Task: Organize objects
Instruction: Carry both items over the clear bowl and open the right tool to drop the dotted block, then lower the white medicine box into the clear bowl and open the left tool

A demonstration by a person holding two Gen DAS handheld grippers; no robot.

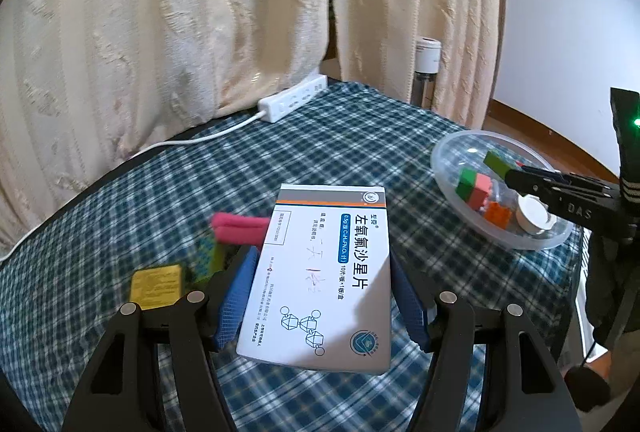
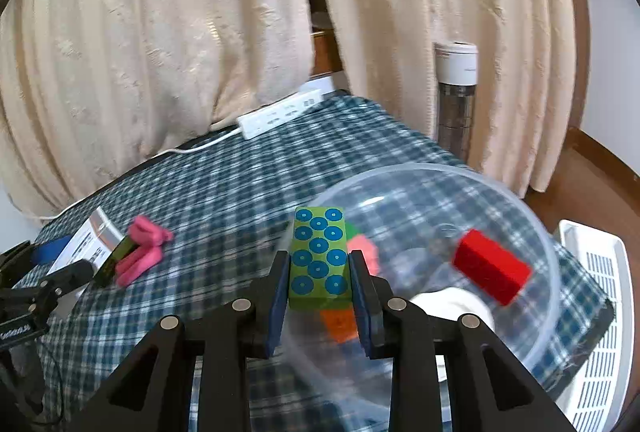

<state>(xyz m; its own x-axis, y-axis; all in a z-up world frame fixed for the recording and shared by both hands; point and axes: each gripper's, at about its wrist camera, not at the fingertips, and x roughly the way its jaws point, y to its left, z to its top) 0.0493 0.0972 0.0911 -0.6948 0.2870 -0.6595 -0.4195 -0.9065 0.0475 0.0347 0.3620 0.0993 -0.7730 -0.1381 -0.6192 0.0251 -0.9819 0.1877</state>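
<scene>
Two grippers are at work over a desk [image 1: 320, 136] covered in blue plaid cloth. The left gripper [image 1: 320, 296] has its jaws clamped on the long sides of a white medicine box [image 1: 324, 280], held above the cloth. The right gripper [image 2: 320, 292] has its jaws clamped on a green block with blue dots [image 2: 319, 256], poised over the near rim of a clear plastic bowl [image 2: 540, 232]. Inside the bowl lie a red block [image 2: 490, 274], an orange block [image 2: 340, 324], a pink one and a white lid. On the cloth, left of the bowl, lie a pink clip [image 2: 144, 248] and a yellow-labelled item [image 1: 158, 284]. A white power strip [image 1: 292, 98] sits at the far edge by the curtain.
</scene>
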